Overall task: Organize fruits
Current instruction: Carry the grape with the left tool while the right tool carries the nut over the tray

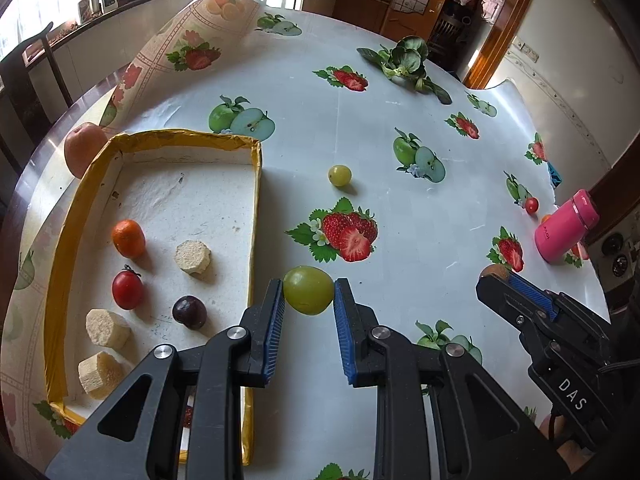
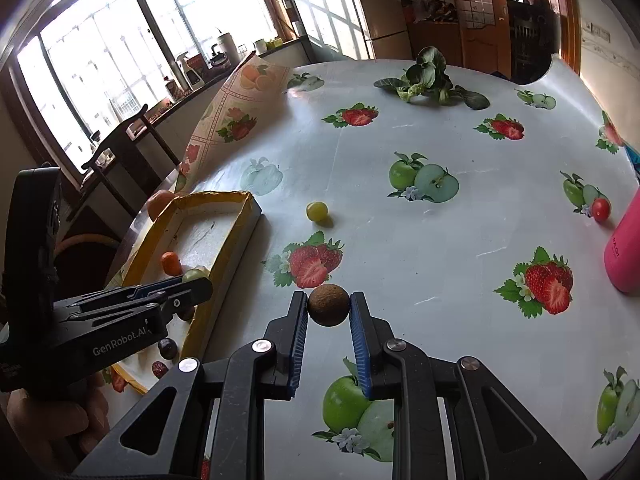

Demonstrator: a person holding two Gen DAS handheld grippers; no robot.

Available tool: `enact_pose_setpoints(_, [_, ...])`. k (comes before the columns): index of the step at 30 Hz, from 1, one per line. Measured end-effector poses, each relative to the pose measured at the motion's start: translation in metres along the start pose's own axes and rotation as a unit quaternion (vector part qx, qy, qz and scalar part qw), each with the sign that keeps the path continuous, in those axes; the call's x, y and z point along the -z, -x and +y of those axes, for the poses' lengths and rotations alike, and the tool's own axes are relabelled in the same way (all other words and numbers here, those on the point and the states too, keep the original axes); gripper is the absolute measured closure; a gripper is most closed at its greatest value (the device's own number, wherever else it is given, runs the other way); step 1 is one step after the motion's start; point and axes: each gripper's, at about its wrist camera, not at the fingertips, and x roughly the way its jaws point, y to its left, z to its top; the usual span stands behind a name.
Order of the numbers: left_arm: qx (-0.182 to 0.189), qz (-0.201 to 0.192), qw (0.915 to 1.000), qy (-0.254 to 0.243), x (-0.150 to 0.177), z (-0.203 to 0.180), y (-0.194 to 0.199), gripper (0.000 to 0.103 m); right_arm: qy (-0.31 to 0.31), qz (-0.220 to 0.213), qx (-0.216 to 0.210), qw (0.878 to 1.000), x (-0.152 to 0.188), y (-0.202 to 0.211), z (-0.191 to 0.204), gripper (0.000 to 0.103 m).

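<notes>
Between the left gripper's (image 1: pixel 309 294) blue pads sits a green grape (image 1: pixel 308 290), pinched on both sides, just right of the tray's near right wall. Right gripper (image 2: pixel 329 306) likewise squeezes a small brown round fruit (image 2: pixel 328 305) over the tablecloth, w/ both pads touching it.

Tray (image 1: pixel 256 216) is a shallow white box w/ yellow-taped rim, on the table's left side. Inside: a small orange (image 1: pixel 128 238), a cherry tomato (image 1: pixel 127 290), a dark grape (image 1: pixel 189 312), and three pale cut chunks (image 1: pixel 193 257) – can't tell what fruit. An apple (image 1: pixel 82 148) sits outside, touching the tray's far left corner.

Out on the cloth, a second green grape (image 1: pixel 339 175) lies loose, well apart from the tray. Another cherry tomato (image 1: pixel 531 205) rests near the right edge, close to a pink bottle (image 1: pixel 566 225). A leafy green veg (image 1: pixel 404 62) lies at the far side.

Tablecloth (image 1: pixel 420 216) is white w/ printed strawberries & apples; its far left corner is folded up. Window, counter w/ a kettle & spray bottle, and a dark chair sit behind.
</notes>
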Motion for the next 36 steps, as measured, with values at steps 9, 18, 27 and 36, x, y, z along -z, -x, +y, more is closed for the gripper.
enact_pose_setpoints(9, [-0.018, -0.007, 0.9997, 0.016, 0.007, 0.031, 0.014, 0.081, 0.027, 0.000, -0.009, 1.000, -0.001, 0.000, 0.035, 0.081])
enact_pose_setpoints(18, [-0.031, -0.008, 0.9991, 0.026, 0.009, 0.053, 0.019, 0.081, 0.043, 0.001, -0.019, 0.999, -0.005, -0.005, 0.059, 0.081])
enact_pose_setpoints(27, [-0.040, -0.007, 0.9987, 0.031, 0.008, 0.067, 0.019, 0.081, 0.051, 0.005, -0.025, 0.998, -0.007, -0.012, 0.070, 0.081])
enact_pose_setpoints(36, [-0.047, -0.003, 0.9982, 0.038, 0.008, 0.079, 0.017, 0.081, 0.059, 0.011, -0.031, 0.998, -0.009, -0.020, 0.079, 0.081])
